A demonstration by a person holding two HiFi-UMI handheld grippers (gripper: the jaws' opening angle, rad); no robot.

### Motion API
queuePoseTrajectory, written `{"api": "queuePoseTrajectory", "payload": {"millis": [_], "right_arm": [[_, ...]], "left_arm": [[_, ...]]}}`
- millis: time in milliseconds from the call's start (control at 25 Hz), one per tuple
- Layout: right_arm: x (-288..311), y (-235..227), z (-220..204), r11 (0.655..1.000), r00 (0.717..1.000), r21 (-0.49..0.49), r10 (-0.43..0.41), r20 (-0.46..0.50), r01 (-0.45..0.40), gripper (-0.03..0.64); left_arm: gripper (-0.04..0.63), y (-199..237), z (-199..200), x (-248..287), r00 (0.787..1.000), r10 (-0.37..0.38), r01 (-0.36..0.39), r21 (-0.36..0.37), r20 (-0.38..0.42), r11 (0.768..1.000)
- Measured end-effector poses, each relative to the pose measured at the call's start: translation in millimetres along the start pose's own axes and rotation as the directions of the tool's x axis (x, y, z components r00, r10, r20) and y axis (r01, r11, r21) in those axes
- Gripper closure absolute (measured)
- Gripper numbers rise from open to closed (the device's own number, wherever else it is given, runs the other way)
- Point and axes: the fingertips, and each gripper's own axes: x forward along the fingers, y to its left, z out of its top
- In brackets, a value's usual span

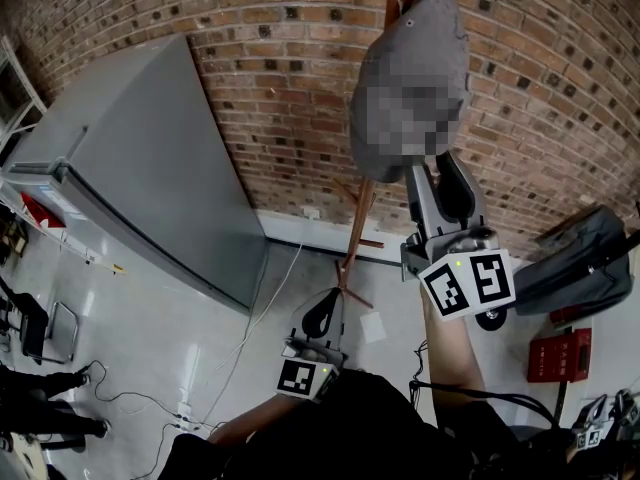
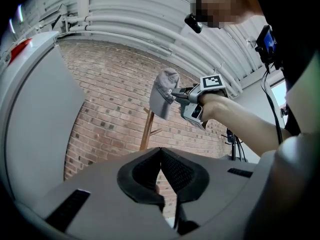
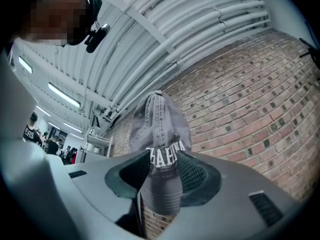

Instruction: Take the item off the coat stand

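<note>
A grey cap (image 1: 410,78) with white lettering hangs on top of the wooden coat stand (image 1: 355,238) against the brick wall. My right gripper (image 1: 440,163) is raised to the cap's lower edge. In the right gripper view the cap (image 3: 160,129) fills the gap between the pads, its brim hanging down between them, and the jaws stand wide, so this gripper (image 3: 162,156) is open. My left gripper (image 1: 325,313) is held low near the stand's base. Its pads meet with nothing between them, so it (image 2: 160,151) is shut. The left gripper view also shows the cap (image 2: 161,99) and the stand (image 2: 146,129).
A tall grey cabinet (image 1: 150,168) stands to the left against the brick wall. A black bag (image 1: 580,263) and a red box (image 1: 560,353) lie on the floor at the right. Cables (image 1: 230,358) run across the floor near the stand's feet.
</note>
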Motion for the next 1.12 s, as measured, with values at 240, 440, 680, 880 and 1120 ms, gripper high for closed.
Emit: {"api": "queuePoseTrajectory", "payload": {"millis": [240,440,680,880,1120], "right_arm": [[4.8,-5.0,1.8,1.0,1.0,-0.007,-0.019,0.009,0.019,0.462],[3.1,-7.4,6.8,1.0,0.999,0.001,-0.015,0.028,0.015,0.518],[-0.2,-6.8,10.8,0.999,0.999,-0.013,-0.029,0.038,0.03,0.538],[-5.0,-6.8,18.6,0.999,0.996,0.006,-0.044,0.076,0.043,0.541],[-7.2,-8.8,27.0,0.998,0.993,0.006,-0.068,0.093,0.068,0.543]], "left_arm": [[0.578,-1.7,0.3,0.4,1.0,0.001,-0.001,-0.002,0.003,1.0],[0.58,-2.7,1.5,1.0,1.0,-0.005,0.005,0.0,0.008,1.0],[0.578,-4.2,3.7,0.0,1.0,-0.007,0.007,0.0,0.019,1.0],[0.578,-6.0,9.9,-0.9,0.999,-0.01,0.011,-0.005,0.046,1.0],[0.58,-4.5,6.1,-6.5,1.0,0.001,-0.001,-0.004,0.027,1.0]]}}
